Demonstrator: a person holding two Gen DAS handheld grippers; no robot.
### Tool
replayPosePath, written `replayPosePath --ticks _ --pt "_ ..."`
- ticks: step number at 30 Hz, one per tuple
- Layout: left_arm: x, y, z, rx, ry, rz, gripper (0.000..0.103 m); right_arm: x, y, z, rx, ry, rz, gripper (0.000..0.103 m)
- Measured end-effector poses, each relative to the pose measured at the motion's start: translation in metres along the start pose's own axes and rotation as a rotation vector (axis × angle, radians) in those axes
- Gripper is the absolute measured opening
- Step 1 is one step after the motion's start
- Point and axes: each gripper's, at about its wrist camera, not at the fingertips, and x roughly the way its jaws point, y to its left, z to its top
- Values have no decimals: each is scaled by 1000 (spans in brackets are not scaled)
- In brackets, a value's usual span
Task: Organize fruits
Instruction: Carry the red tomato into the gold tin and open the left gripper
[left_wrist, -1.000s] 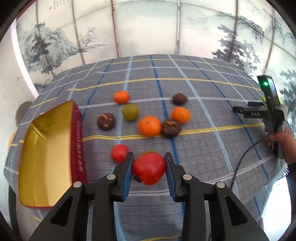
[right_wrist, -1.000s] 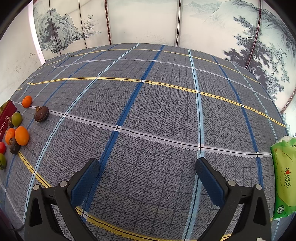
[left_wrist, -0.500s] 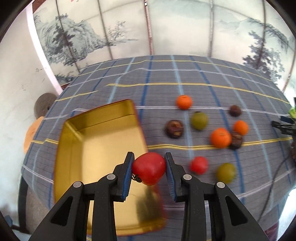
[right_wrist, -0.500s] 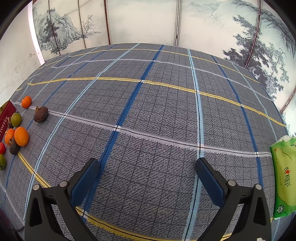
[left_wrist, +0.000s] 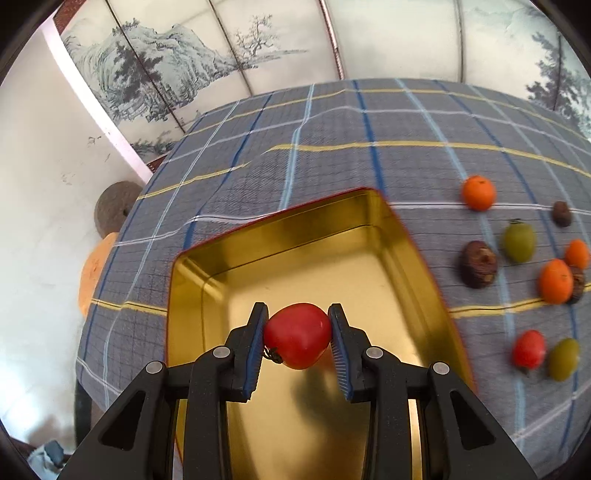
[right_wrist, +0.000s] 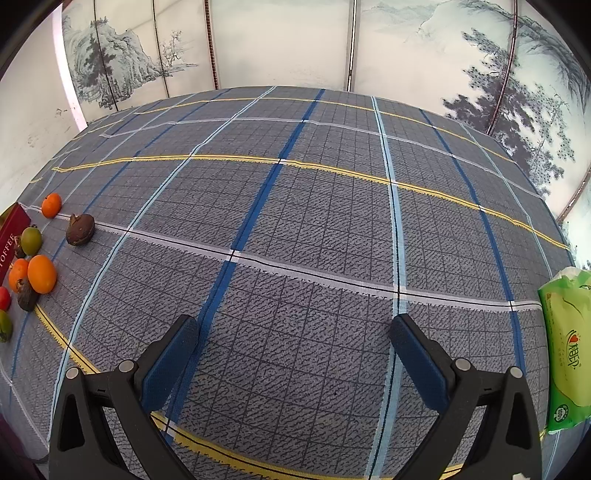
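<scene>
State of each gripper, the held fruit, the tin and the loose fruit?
left gripper: shut on red tomato
red tomato: held above the tin, not released
gold tin: open, nothing visible inside
right gripper: open, holding nothing
loose fruit: lying on tablecloth, outside tin

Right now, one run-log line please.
left gripper: shut on red tomato | over gold tin | right gripper: open, idle

Glossy red round tomato (left_wrist: 297, 335) pinched between left tool (left_wrist: 297, 345) pads, above open gold-lined metal tin (left_wrist: 314, 243); loose on desk at right: oranges (left_wrist: 478, 192), green fruits (left_wrist: 519, 240), brown fruits (left_wrist: 479, 264), second red one (left_wrist: 529, 349)
</scene>
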Motion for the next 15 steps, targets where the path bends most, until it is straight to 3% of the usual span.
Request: replayPosePath --ticks 15 --pt "35 25 25 0 50 32 35 0 1 1 2 0 -3 103"
